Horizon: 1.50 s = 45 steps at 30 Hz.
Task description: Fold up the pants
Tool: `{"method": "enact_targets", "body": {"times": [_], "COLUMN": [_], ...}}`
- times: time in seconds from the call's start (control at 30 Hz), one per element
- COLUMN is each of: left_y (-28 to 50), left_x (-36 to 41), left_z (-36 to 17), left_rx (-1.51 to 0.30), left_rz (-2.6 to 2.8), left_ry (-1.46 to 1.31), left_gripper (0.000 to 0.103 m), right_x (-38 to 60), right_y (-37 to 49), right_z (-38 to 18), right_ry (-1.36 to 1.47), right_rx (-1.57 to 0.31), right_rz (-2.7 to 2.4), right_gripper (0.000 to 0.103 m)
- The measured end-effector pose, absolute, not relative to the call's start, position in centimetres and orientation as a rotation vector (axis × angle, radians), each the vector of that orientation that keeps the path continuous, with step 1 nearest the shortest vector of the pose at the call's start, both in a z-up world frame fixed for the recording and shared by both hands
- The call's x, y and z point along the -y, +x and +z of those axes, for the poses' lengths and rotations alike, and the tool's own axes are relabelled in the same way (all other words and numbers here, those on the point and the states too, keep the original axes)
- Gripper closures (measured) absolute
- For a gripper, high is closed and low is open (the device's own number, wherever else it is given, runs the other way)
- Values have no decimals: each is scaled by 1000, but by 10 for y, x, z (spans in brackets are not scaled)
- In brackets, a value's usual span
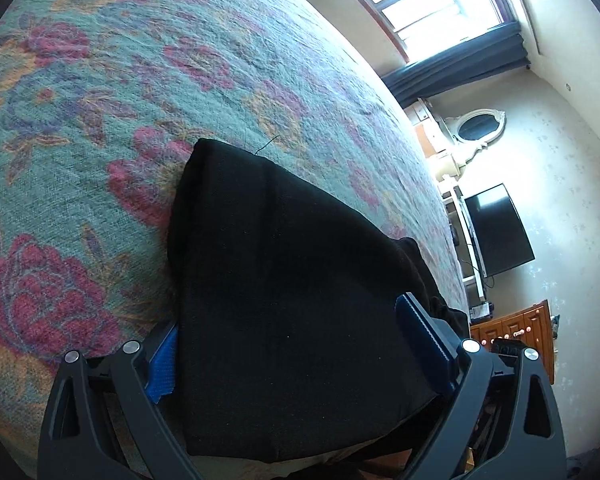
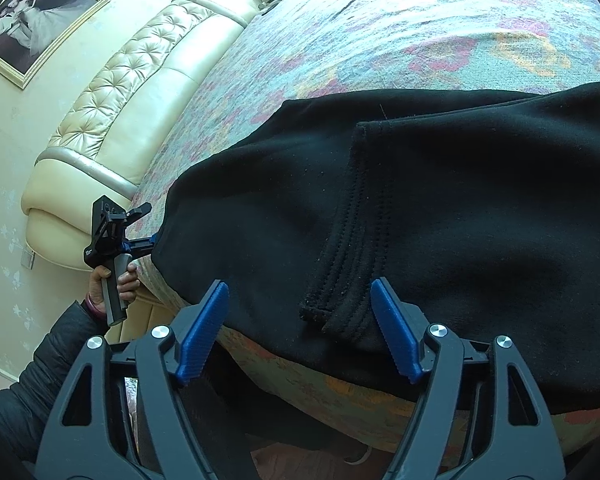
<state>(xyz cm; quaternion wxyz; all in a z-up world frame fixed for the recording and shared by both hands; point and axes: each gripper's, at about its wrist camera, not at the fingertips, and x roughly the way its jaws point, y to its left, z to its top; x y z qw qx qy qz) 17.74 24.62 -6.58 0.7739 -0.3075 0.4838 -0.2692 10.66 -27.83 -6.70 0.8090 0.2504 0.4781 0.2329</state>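
Black pants (image 2: 440, 200) spread along bed (image 1: 140, 100) edge for folding; left gripper (image 1: 292, 344) wide around fabric, unpinched; right gripper (image 2: 300, 328) wide, empty, framing cuff (image 2: 340, 292).

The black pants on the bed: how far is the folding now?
Done: the black pants lie on the floral bedspread, with one layer already over another, its hemmed edge on top. In hand: the left hand-held gripper straddles a fabric end, jaws wide; the right hand-held gripper hovers open at the hem. Left: part hangs over the bed edge, so further folding remains.
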Motion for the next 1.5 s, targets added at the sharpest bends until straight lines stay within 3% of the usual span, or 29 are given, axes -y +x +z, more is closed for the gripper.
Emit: {"method": "enact_targets", "body": {"times": [0.37, 0.53, 0.73, 1.5], "left_y": [180, 183, 186, 178], "left_x": [-217, -227, -237, -194], "left_z": [-63, -68, -66, 20], "left_rx": [-1107, -1132, -1134, -1028], "left_rz": [-579, -501, -566, -650], "left_ry": [-415, -390, -504, -466], "left_gripper": [12, 62, 84, 87], "right_x": [278, 279, 278, 289], "right_y": [106, 105, 106, 98], "right_z": [-69, -69, -69, -64], "right_ry": [545, 549, 546, 573], "right_rx": [-1013, -1009, -1008, -983], "right_rz": [508, 509, 508, 481], "right_gripper": [24, 23, 23, 23]}}
